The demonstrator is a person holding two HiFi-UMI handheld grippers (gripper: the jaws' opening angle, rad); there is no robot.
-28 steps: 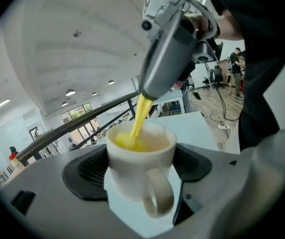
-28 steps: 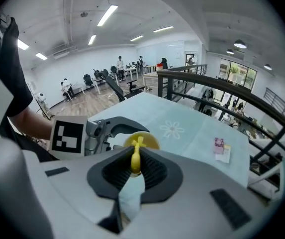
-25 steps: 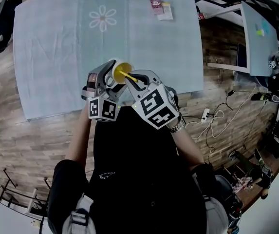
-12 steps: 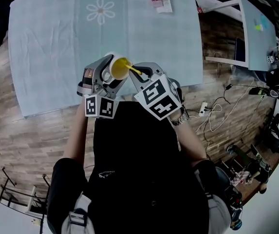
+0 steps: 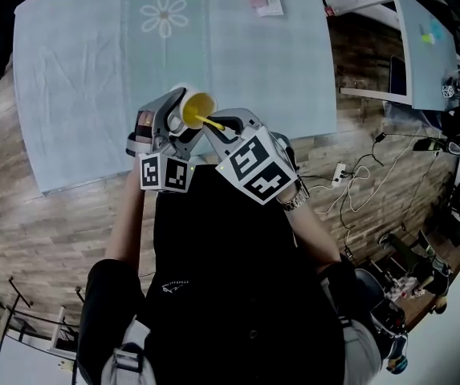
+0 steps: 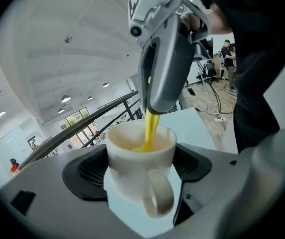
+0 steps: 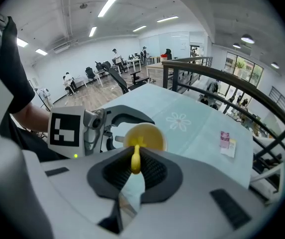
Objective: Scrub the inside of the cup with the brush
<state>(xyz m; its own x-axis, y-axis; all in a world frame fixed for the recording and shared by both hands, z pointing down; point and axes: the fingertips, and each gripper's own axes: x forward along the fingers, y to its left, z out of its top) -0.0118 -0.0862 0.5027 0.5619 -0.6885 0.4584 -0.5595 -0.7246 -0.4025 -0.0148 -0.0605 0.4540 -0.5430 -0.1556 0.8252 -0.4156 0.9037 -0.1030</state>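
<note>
- Wrinkled pale blue tablecloth with 1 daisy print.
- Left gripper: ribbed black pads clamped on a white handled mug, held over the table's near edge.
- Right gripper: jaws pinch a slim yellow brush, its tip inside the mug.

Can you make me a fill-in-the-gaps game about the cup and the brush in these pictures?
1. The left gripper is shut on the white ceramic cup, whose inside is coloured ____.
2. The right gripper is shut on the thin yellow brush, whose tip is ____ the cup.
3. The light blue tablecloth has a white ____ on it.
Missing words: yellow; inside; flower.
</note>
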